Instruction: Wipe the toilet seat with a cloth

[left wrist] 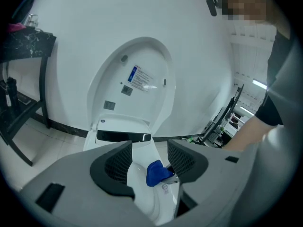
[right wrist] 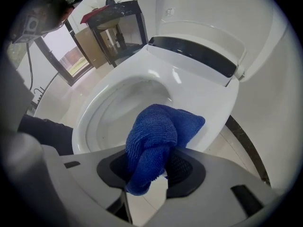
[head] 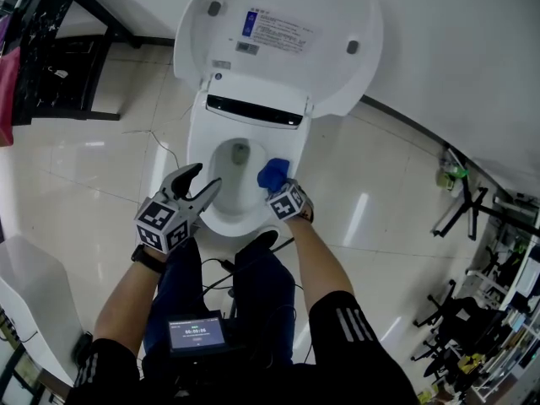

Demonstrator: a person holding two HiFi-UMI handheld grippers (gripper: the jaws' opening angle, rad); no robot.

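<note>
Cloth [right wrist: 158, 131], bunched blue, is pinched in the right claw [right wrist: 147, 167] at the right side of the toilet seat [right wrist: 208, 103], left claw [left wrist: 149, 157] spread and empty; wiping looks under way, calling next for a pressed sweep along the rim

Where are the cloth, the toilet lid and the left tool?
cloth [right wrist: 156, 136], right gripper view, bunched middle above the jaws.
toilet lid [head: 274, 78], head view, bare inner face below the label.
left tool [head: 206, 177], head view, midway between its open fingertips.
</note>
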